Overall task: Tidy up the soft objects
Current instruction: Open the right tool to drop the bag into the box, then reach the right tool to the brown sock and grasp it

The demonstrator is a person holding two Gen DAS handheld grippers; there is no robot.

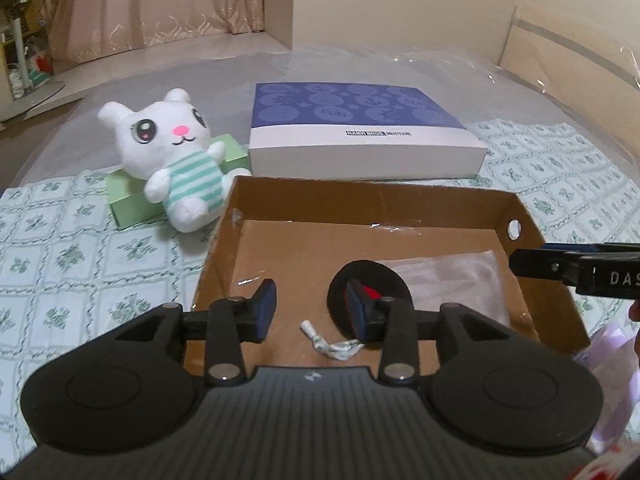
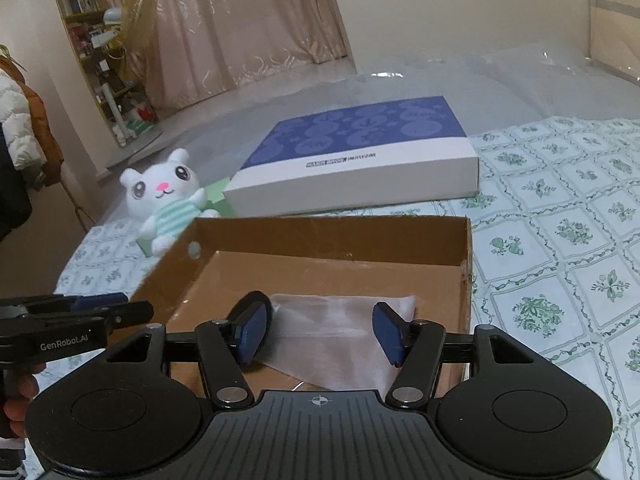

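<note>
Nearest, left gripper [image 1: 311, 314] with blue pads standing apart, nothing between them, hanging over near part of open cardboard box [image 1: 404, 196]. Just under this gap, on box floor, small crumpled white wrapper [image 1: 334, 343]. Behind right pad, partly hidden by it, round black soft piece [image 1: 370, 280] with some red on it, lying flat on box floor. Right of that piece and touching it or very near, folded white cloth [image 1: 448, 280], also flat in box. Right gripper [image 2: 322, 330] likewise open, jaws moderately wide, holding nothing, poised above same white cloth, which shows between and beyond the pads; whether pads touch cloth, cannot tell. Beyond box far wall, blue and white flat box [image 1: 360, 132] resting on green-patterned bedspread [image 1: 80, 248]. Farther to left of left gripper, outside cardboard box, white plush rabbit [image 1: 172, 152] in green striped shirt, leaning back on pale green box [image 1: 132, 200]. At far edge, clear plastic sheet [image 1: 224, 68] over the bed, and pink curtain [image 1: 160, 0] behind.
</note>
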